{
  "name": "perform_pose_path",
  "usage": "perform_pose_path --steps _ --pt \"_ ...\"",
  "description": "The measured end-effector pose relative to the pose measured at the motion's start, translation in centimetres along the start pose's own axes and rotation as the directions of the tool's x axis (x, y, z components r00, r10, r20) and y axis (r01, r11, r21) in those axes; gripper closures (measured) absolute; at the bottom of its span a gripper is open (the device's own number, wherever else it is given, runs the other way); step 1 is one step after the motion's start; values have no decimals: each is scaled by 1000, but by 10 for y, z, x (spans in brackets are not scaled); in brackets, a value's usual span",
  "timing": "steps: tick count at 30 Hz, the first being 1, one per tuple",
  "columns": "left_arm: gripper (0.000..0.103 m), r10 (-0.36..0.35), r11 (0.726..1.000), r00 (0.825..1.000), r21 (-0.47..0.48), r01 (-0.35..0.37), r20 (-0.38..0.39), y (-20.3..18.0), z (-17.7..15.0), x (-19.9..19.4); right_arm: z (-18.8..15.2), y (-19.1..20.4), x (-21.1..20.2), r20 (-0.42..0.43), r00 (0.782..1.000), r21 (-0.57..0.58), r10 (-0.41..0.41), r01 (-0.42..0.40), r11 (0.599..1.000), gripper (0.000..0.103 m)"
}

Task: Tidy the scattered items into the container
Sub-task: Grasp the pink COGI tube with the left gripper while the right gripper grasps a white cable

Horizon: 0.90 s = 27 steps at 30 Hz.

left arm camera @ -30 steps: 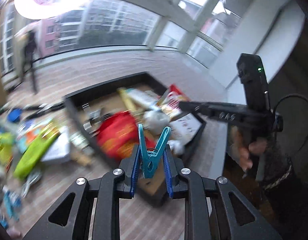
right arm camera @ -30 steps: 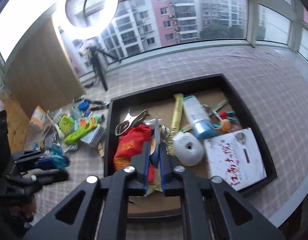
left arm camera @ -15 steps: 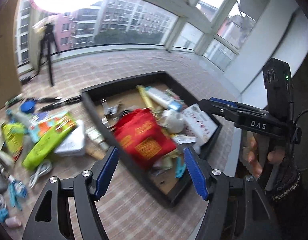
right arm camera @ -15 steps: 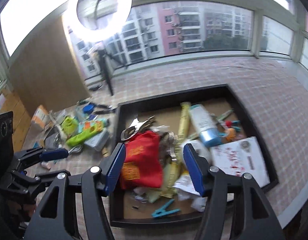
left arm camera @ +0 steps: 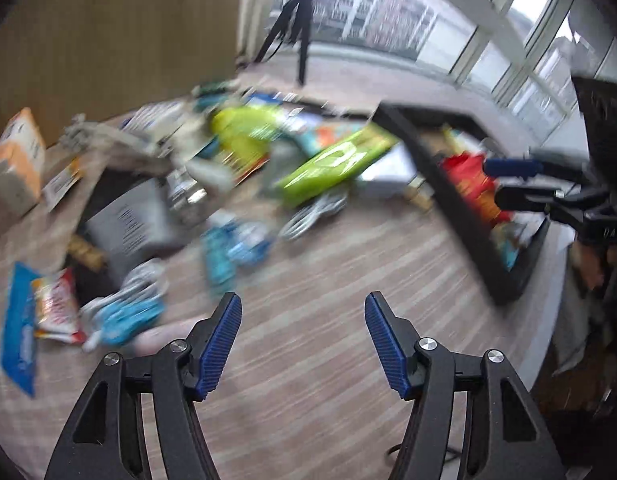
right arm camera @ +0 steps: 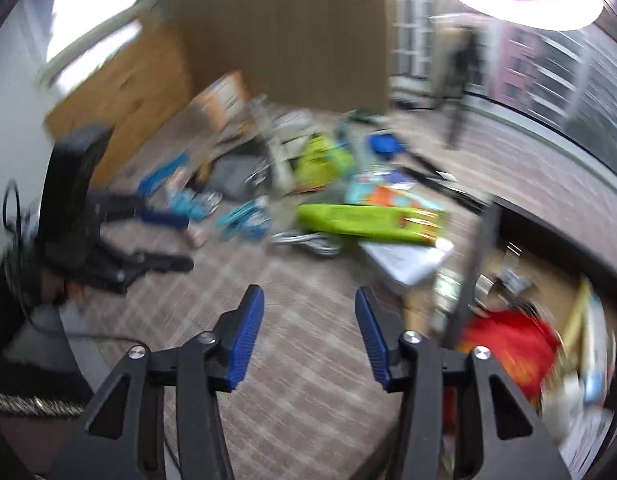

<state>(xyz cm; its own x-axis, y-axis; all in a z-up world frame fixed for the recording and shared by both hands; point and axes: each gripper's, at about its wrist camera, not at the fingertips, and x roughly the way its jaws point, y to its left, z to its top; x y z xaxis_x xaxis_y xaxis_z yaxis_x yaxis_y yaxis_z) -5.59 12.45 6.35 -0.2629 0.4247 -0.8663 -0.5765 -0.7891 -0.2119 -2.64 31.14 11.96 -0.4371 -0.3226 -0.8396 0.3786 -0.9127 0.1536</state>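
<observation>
Black tray (left arm camera: 456,200) holds a red pouch (right arm camera: 512,348); left gripper (left arm camera: 303,334) and right gripper (right arm camera: 309,334) gape, empty, jaws just narrowing.

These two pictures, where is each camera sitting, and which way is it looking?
Left wrist: rides the left gripper, looking down past open blue pads at cluttered floor; the other gripper and a hand show at right.
Right wrist: rides the right gripper, jaws open and empty, facing the same clutter; the left gripper shows at left.
Shared: the green packet, the black tray and the red bag.
</observation>
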Motion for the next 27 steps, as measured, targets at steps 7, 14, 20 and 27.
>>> perform_pose_path --steps 7,14,20,27 --pt "50 13 993 997 116 -4 -73 17 -6 7 35 22 71 -146 989 -186 11 -38 982 57" --pt "51 -13 989 990 146 33 -139 29 -2 23 48 15 116 -240 970 -281 -30 -40 959 57" --pt "51 -4 982 986 185 35 -168 35 2 28 56 7 127 -250 968 -294 0 -76 953 57" --pt "52 6 974 972 223 48 -233 33 -3 38 57 15 140 -291 956 -354 -43 -66 933 56"
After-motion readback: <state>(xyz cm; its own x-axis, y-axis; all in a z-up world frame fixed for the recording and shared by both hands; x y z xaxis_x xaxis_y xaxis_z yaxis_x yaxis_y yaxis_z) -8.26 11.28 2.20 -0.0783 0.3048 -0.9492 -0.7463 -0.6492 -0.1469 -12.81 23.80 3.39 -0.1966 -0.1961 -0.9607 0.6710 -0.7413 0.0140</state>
